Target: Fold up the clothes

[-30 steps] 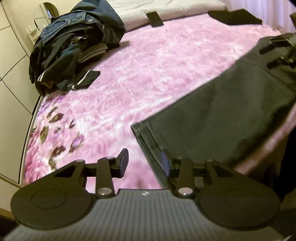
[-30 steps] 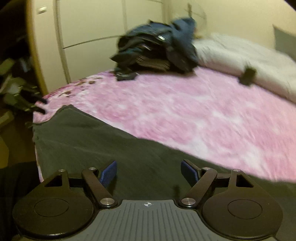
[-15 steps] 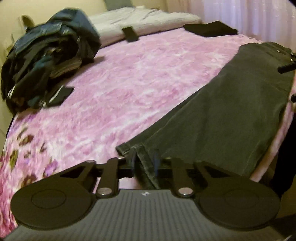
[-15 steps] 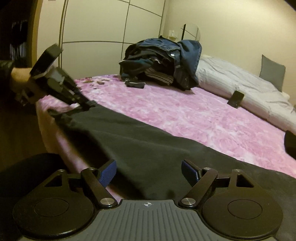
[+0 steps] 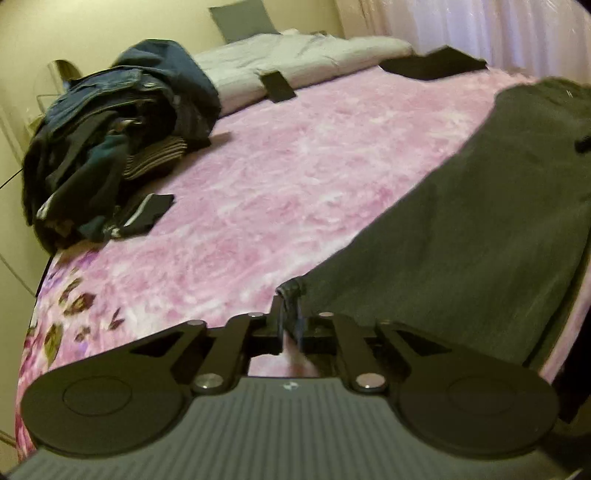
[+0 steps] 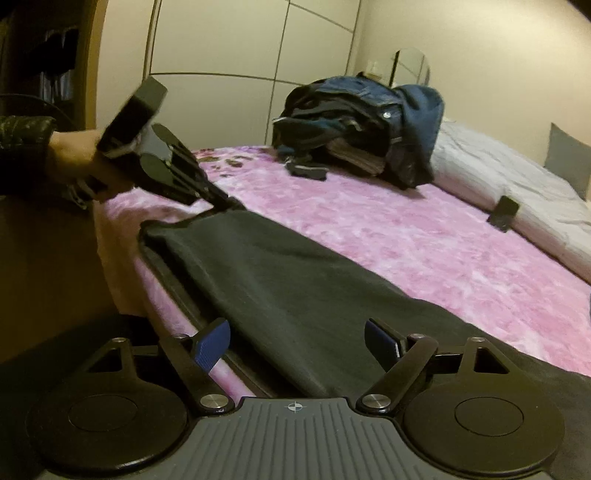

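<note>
Warm, dim indoor light fills both views. Beyond the left tool (image 5: 286, 325), a pale curtain (image 5: 461, 29) glows softly at the far right. The dark trousers (image 6: 295, 288) ahead of the right tool (image 6: 297, 343) swallow detail. Straight lines bow toward the rims. The clothes pile (image 5: 110, 136) and the blanket (image 5: 295, 177) look slightly smeared.

Dark grey trousers (image 5: 461, 229) flat along pink bed edge, hem corner bunched, lifted.
</note>
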### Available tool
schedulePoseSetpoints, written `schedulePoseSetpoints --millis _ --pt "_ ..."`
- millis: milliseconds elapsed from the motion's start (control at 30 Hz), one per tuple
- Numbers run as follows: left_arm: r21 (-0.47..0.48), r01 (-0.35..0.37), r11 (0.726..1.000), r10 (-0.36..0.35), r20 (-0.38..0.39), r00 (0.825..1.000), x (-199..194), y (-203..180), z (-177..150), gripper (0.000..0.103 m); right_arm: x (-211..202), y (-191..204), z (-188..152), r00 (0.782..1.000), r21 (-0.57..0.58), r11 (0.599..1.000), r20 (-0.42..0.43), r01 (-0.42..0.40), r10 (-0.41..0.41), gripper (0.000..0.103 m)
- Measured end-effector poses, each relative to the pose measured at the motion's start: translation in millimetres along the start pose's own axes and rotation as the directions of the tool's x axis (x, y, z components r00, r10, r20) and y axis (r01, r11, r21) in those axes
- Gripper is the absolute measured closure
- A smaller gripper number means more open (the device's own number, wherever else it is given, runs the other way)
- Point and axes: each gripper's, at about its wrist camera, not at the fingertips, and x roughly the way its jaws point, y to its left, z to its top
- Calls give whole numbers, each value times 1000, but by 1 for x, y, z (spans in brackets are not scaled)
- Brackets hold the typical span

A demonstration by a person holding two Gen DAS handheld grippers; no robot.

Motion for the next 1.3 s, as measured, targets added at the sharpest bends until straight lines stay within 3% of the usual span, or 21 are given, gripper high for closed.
schedulePoseSetpoints --millis 33,167,267,367,433,500,633,767,867,967,1033,1100,1200,1300 --pt "-5 -15 1000 16 14 1000 -9 2 -2 82 5 -1 -1 1000 12 1000 -8 -5 5 20" --pt "69 -16 998 9 89 996 -52 -9 -6 79 18 -5 -7 999 64 998 -31 -24 26 20" --pt "232 66 970 -96 120 988 -80 -42 -15 73 18 -3 -13 999 49 999 -33 -9 11 20" --pt "390 105 915 -149 83 985 -87 -78 -25 71 17 -9 -20 1000 91 996 -31 0 3 20" --pt "446 132 885 -160 24 987 -78 -94 -32 72 15 -20 -27 999 172 985 -33 -7 13 20" --pt "456 178 872 -171 -56 984 -65 -100 -39 72 13 -33 -36 999 266 964 -41 -19 31 20" --pt "420 216 881 -191 -102 976 -65 -97 -33 73 -10 -61 -49 998 415 910 -46 -24 47 20" --pt "386 203 900 -201 -46 978 -74 -89 8 73 -63 -98 -51 998 488 872 19 48 -66 20" --pt "368 193 910 -207 -3 978 -64 -93 50 73 -95 -137 -58 975 501 844 -3 193 -221 20" --pt "353 206 913 -237 46 970 -41 -111 95 70 -123 -185 -80 934 594 743 -41 309 -355 20" --pt "336 235 912 -274 71 959 -23 -128 123 66 -144 -207 -107 911 655 674 -50 340 -410 20" --pt "318 283 905 -323 78 943 0 -147 150 66 -157 -227 -145 890 711 582 -138 394 -435 20" --pt "315 356 880 -397 75 915 38 -178 187 66 -180 -231 -174 908 735 580 -116 351 -402 22" --pt "285 434 855 -468 60 882 84 -208 224 66 -192 -236 -158 895 690 601 -162 404 -416 21"
